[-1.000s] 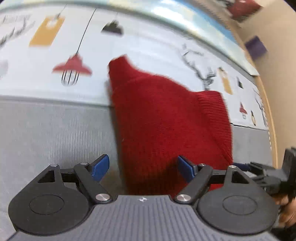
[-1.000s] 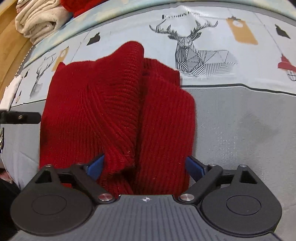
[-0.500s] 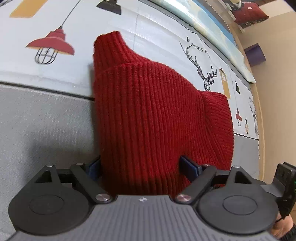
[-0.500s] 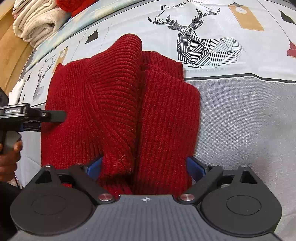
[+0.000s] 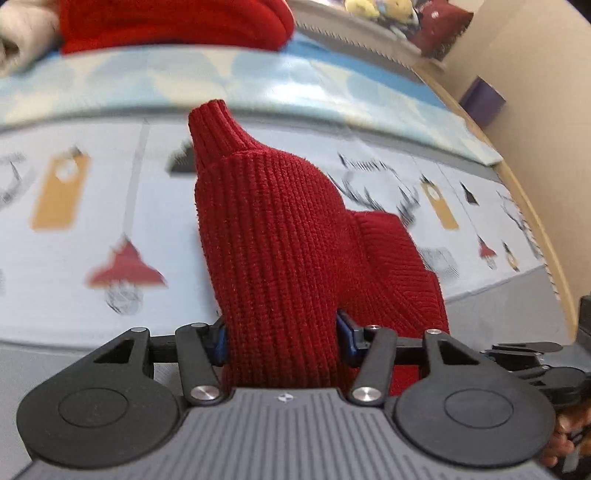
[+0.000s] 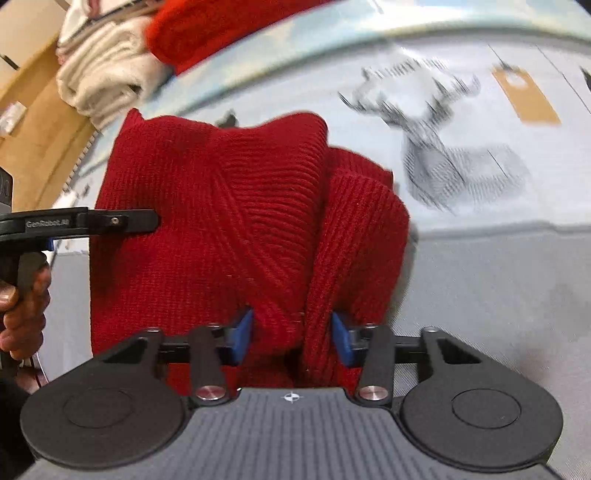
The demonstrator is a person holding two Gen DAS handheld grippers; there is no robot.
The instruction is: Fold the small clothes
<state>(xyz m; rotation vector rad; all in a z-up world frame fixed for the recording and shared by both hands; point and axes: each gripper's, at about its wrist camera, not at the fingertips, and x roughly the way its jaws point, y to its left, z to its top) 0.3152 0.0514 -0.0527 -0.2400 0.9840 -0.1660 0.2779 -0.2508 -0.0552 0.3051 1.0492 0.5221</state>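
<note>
A small red ribbed knit sweater (image 5: 273,236) lies partly folded on a printed cloth, its near edge lifted. My left gripper (image 5: 282,338) is shut on the sweater's near left edge, with knit bunched between the blue pads. My right gripper (image 6: 291,332) is shut on the sweater's (image 6: 229,229) near right edge, gathered folds between its pads. The left gripper's body also shows in the right wrist view (image 6: 77,223), at the sweater's left side.
The printed cloth (image 5: 92,206) with deer, lamps and tags covers a grey surface (image 6: 498,295). Folded cream (image 6: 99,70) and red (image 5: 166,22) garments are stacked at the back. A wooden edge (image 5: 546,240) runs along the right side.
Both grippers have closed on the sweater's near edge and lifted it. The views now tilt up towards the stacked garments at the back.
</note>
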